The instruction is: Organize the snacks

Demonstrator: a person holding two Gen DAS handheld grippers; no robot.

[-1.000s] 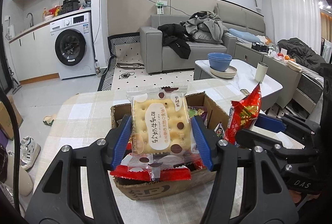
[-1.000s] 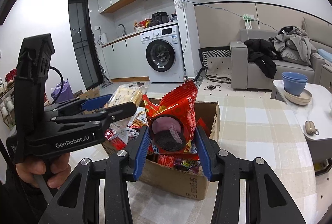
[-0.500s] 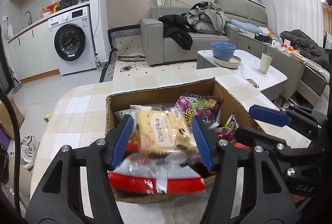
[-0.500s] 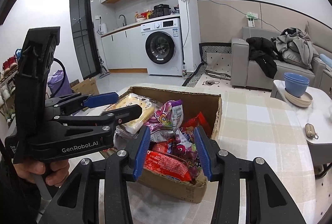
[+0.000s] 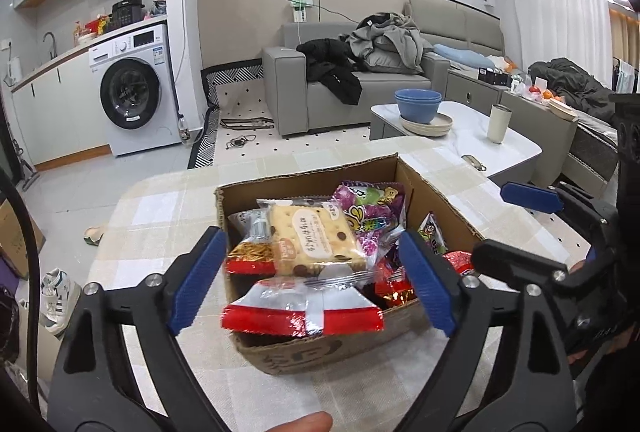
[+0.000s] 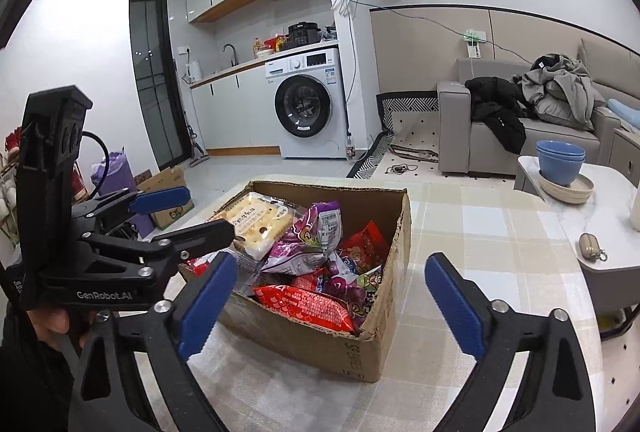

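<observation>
A cardboard box full of snack packs stands on the checked tablecloth. A clear-wrapped cracker pack lies on top of the pile. A red bag lies at the box's near side, and a purple candy bag is in the middle. My left gripper is open and empty, just over the box's near edge. My right gripper is open and empty, in front of the box.
A white side table to the right carries blue bowls on a plate, a cup and a small pouch. A grey sofa with clothes and a washing machine stand beyond. Shoes lie on the floor left.
Both grippers lowered their packs into the box and opened. The cracker pack left my left gripper and the red bag left my right gripper; both now rest in the box.
</observation>
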